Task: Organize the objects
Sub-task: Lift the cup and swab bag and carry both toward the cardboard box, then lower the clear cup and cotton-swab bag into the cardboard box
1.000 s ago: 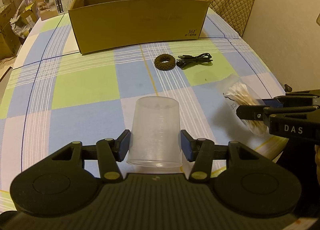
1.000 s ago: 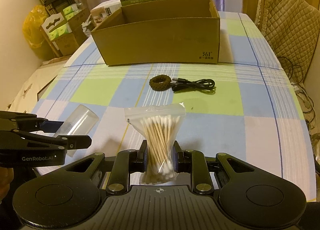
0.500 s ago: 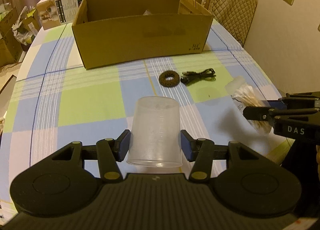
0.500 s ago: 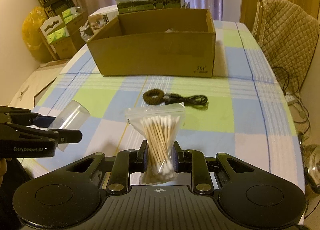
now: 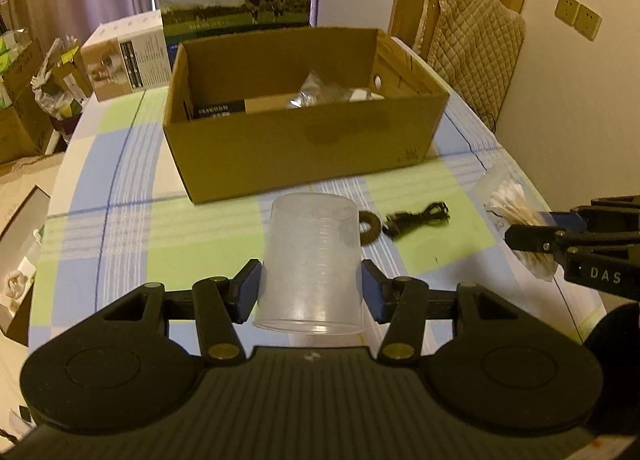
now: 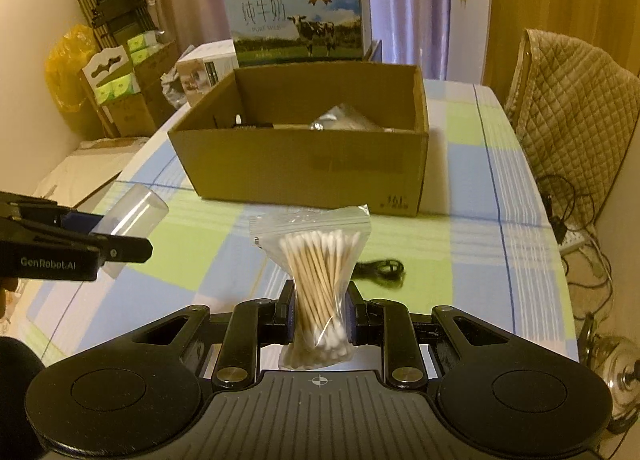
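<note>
Left gripper: closed on a clear cup, which was held upside down — rim toward the camera, base pointing toward the box. The blue pads were pressed against the cup's sides near the rim. The cup was carried above the table, in front of the box.

Right gripper: pinched around the lower part of a swab bag. The bag was held upright, its zip edge on top, and was squeezed narrow between the fingers. It was seen at the right edge of the left view too, well apart from the cup.

Box: an open cardboard box was set on the far half of the table. Some items were seen inside it — a crinkled clear packet and a dark flat pack among them; the rest could not be made out.

Table: a checked cloth in blue, green and white was spread over it.

Ring: a brown woven ring was left on the cloth in front of the box, partly hidden behind the cup in the left view.

Cable: a coiled black cable was laid just beside the ring, on its right.

Milk carton: stood behind the box, a cow printed on it.

Chair: a quilted cover was draped over its back, right of the table.
</note>
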`<action>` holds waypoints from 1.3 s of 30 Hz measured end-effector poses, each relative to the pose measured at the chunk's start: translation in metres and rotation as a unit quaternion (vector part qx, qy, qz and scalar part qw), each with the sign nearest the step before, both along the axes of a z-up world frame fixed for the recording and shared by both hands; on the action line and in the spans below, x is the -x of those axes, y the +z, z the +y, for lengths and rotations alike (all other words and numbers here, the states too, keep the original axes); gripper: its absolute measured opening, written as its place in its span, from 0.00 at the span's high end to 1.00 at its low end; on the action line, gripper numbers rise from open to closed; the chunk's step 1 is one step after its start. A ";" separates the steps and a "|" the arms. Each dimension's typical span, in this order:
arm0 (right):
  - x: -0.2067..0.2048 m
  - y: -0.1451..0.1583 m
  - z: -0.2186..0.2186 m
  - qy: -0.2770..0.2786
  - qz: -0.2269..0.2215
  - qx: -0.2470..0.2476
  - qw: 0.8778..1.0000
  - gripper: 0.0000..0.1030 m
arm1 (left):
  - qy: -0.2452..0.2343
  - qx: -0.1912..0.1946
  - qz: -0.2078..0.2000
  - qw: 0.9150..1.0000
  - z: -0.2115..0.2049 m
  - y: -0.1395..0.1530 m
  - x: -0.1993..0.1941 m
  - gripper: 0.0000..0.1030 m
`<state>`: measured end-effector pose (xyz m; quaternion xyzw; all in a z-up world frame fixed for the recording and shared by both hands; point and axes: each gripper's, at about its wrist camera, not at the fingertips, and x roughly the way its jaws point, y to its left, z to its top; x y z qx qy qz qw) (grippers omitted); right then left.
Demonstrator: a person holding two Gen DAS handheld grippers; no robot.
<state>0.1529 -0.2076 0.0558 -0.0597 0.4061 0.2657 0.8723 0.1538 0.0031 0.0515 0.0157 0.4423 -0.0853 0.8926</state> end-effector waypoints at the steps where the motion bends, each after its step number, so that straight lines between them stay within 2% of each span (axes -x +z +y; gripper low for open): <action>1: -0.002 0.002 0.000 0.001 -0.001 0.000 1.000 0.80 | 0.000 0.001 -0.001 1.000 0.001 0.003 -0.003 0.54; 23: -0.048 0.027 0.018 0.025 -0.005 -0.004 1.000 0.80 | -0.018 -0.007 -0.002 1.000 0.006 0.018 -0.040 0.54; 35: -0.128 0.072 0.040 0.030 -0.018 -0.017 0.999 0.80 | -0.018 -0.008 -0.021 1.000 0.024 0.058 -0.127 0.54; 39: -0.157 0.075 0.054 0.027 -0.014 -0.019 0.999 0.80 | -0.017 -0.007 -0.022 1.000 0.027 0.064 -0.160 0.54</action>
